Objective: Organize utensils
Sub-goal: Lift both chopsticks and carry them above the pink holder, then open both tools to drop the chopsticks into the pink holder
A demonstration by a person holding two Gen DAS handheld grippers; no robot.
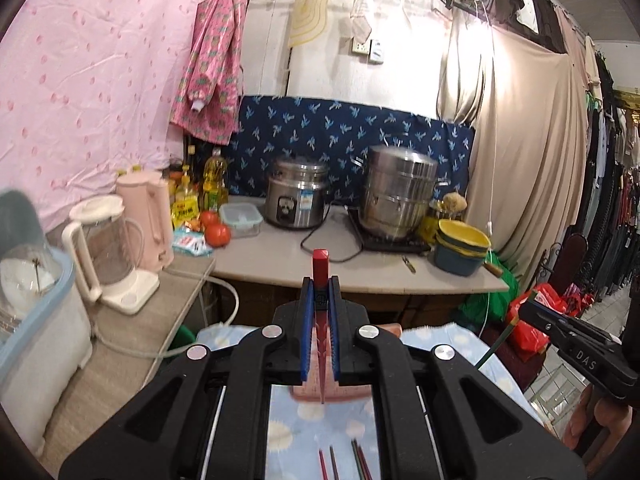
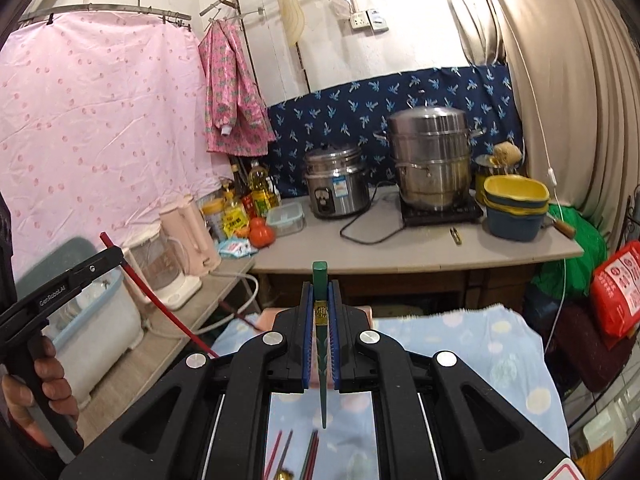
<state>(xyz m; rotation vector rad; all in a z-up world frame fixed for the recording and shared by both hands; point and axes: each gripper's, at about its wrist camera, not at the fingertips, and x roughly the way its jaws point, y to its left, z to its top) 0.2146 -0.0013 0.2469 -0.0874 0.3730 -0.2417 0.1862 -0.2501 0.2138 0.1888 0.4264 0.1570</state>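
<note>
Above the cloth (image 1: 304,432), chopsticks (both gripped).

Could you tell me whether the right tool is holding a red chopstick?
No, the right tool is shut on a green chopstick; the red chopstick is in the left tool.

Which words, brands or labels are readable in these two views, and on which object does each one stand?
"DAS": on the body of the right hand-held gripper.
"GenRobot.AI": on the body of the left hand-held gripper.
Rice cooker sticker: too small to read.
Yellow bottle labels: blurred.
Red bag print: unreadable.
</note>
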